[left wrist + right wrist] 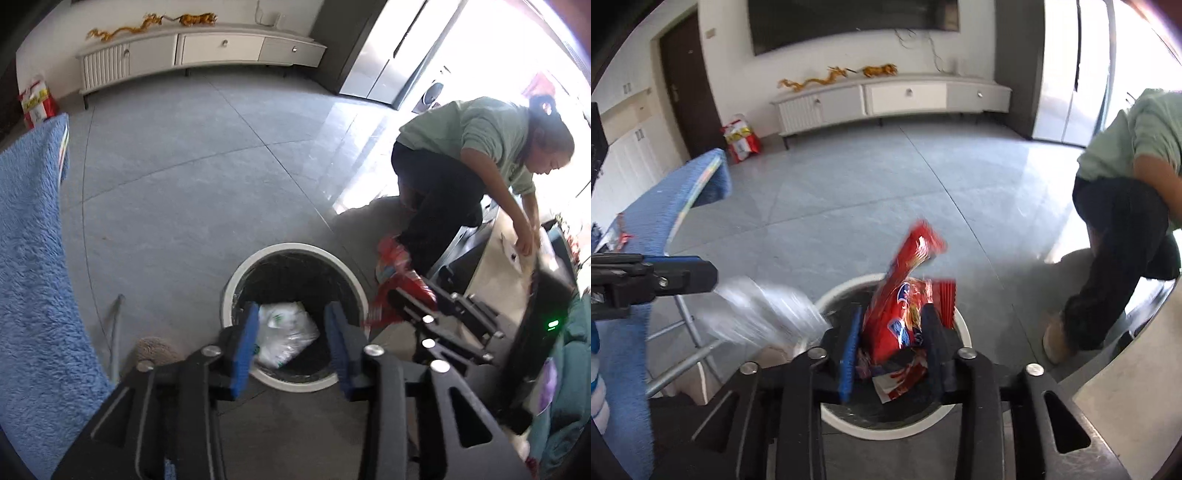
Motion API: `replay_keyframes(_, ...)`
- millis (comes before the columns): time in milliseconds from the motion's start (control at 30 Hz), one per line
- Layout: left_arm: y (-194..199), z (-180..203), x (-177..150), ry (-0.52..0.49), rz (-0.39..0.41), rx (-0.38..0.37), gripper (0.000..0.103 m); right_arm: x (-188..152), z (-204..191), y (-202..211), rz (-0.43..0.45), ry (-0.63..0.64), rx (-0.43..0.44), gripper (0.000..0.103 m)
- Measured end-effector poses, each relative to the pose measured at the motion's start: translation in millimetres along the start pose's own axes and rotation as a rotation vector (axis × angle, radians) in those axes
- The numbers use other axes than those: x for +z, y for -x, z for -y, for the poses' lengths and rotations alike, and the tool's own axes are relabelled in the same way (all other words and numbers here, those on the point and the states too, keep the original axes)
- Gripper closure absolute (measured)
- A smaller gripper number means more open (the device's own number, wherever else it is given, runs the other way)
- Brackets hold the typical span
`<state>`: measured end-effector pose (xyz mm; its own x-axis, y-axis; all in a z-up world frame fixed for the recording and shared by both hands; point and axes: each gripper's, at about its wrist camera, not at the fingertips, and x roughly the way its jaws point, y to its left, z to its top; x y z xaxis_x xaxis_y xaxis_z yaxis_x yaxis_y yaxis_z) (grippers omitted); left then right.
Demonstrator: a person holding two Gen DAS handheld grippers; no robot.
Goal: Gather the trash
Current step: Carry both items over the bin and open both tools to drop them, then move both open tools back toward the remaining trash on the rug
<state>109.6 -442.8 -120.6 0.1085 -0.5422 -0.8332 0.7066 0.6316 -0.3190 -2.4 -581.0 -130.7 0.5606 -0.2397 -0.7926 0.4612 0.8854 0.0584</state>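
Note:
A round bin with a white rim (295,248) (964,332) and a dark liner stands on the grey floor, right below both grippers. My left gripper (291,314) (709,277) is open above it. A clear plastic bag (284,336) shows loose between its blue pads, free of the right pad; the right wrist view shows the bag (757,314) blurred beside the left fingertips. My right gripper (892,317) (395,299) hangs over the bin with its jaws apart. A red snack wrapper (901,295) (391,258) stands loosely between them and sticks up past the tips.
A blue fluffy cover (33,258) on metal legs (683,332) rises at the left. At the right a person in a green top (472,140) bends over a grey table (1126,369). A white low cabinet (199,51) and a red bag (37,103) stand by the far wall.

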Motion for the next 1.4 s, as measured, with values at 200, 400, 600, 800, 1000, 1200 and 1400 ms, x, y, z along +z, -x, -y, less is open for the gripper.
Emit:
replay_keyframes(200,33,-11,-13,0.0,0.059,0.011,0.065,-9,-3,1,-0.016,-0.003,-0.024,0.066)
replay_keyframes(400,97,-27,-32,0.009,0.221,0.104,0.064,-8,-31,37,0.045,0.044,-0.014,0.064)
replay_keyframes(600,167,-47,-60,-0.002,0.334,0.206,0.064,1,-87,95,0.151,0.147,0.044,0.06)
replay_keyframes(800,228,-76,-104,0.016,0.395,0.321,0.054,7,-153,155,0.259,0.232,0.155,0.056)
replay_keyframes(1000,288,-112,-147,0.089,0.48,0.459,0.048,0,-198,193,0.315,0.258,0.261,0.055)
replay_keyframes(1200,335,-148,-181,0.15,0.557,0.532,0.048,-4,-233,208,0.323,0.298,0.292,0.054)
replay_keyframes(1400,359,-183,-208,0.218,0.591,0.564,0.041,-7,-267,210,0.303,0.337,0.302,0.054)
